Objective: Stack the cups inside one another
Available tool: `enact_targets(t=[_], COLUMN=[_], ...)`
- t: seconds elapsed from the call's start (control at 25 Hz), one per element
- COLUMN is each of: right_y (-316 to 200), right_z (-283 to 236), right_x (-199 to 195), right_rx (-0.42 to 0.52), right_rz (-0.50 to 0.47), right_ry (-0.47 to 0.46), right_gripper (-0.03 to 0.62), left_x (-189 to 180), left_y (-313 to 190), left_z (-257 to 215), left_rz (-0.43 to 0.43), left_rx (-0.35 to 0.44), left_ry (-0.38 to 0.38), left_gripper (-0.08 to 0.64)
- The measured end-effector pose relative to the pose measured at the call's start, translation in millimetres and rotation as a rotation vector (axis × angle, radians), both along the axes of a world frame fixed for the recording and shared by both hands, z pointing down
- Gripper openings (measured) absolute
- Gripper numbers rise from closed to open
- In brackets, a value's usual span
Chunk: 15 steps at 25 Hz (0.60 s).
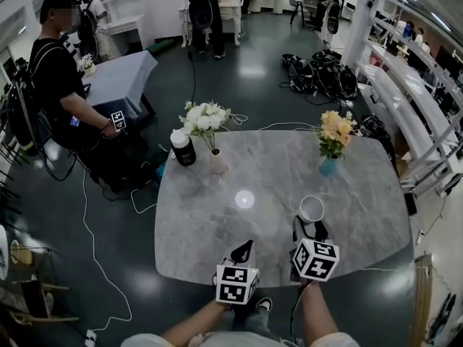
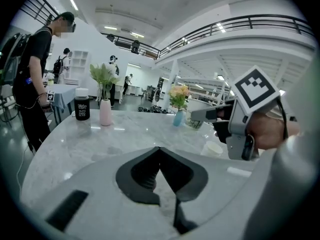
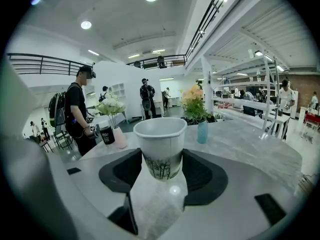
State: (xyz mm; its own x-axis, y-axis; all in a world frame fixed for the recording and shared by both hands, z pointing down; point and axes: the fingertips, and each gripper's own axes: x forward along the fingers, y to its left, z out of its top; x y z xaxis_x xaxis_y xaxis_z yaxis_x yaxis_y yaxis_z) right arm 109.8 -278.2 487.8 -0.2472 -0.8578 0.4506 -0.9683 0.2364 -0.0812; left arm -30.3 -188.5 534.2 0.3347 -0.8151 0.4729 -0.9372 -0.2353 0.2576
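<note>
Tabletop of grey marble fills the middle. At its far left stand a black jar and a pink vase of white flowers, and at far right a blue vase. At the near edge, the left gripper has its jaws pressed together with nothing between them. Just right of it, the right gripper clamps a white paper cup upright, its rim slightly squeezed.

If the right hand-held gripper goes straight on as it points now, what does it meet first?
Likely the blue vase, just right of its line; depth is unclear. The paper cup in the right hand-held gripper would touch it first.
</note>
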Motion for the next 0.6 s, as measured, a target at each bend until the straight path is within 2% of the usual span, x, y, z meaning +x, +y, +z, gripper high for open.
enact_targets(t=[0.6], right_y=[58], right_z=[-17], right_x=[94], right_rx=[0.036], right_rz=[0.124], right_ry=[-0.025], right_gripper=[0.241], left_x=[81], left_y=[3], left_z=[-17], left_rz=[0.140], left_rx=[0.019], left_ry=[-0.002], left_gripper=[-0.005])
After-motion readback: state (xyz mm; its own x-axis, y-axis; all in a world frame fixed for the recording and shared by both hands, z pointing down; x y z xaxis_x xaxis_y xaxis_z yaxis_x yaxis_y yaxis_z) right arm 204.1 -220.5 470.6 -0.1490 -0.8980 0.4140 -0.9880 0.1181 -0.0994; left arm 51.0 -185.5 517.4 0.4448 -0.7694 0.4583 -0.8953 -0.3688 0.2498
